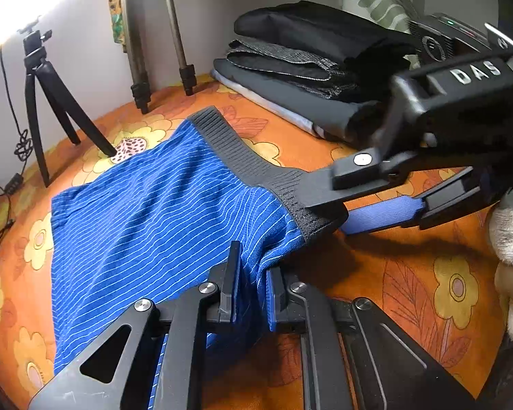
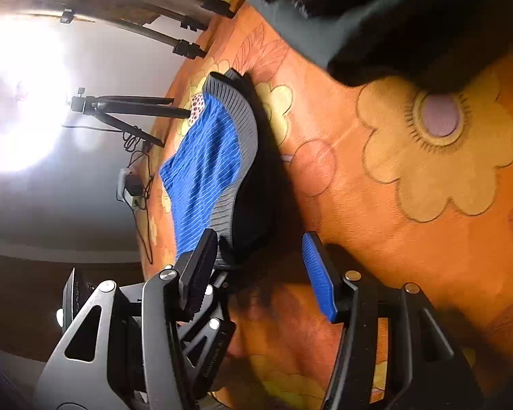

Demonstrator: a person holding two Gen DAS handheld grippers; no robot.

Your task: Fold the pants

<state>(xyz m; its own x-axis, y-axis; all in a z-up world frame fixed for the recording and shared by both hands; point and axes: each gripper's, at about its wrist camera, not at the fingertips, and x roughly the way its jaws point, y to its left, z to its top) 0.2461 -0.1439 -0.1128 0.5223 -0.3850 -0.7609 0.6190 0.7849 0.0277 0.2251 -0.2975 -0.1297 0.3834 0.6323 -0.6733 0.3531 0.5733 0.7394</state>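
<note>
Home bedroom — floral bedsheet (image 1: 410, 273), folded clothes stack (image 1: 307, 68), tripods (image 1: 48, 102)

The only words that can be read are the big raised white letters "DAS" on top of the black plastic body of the right claw (image 1: 345, 212), seen in the left wrist view. In the right wrist view, there is tiny pale writing on a black metal link (image 2: 215, 355) under the claw's fingers, but it is too blurry to read.
</note>
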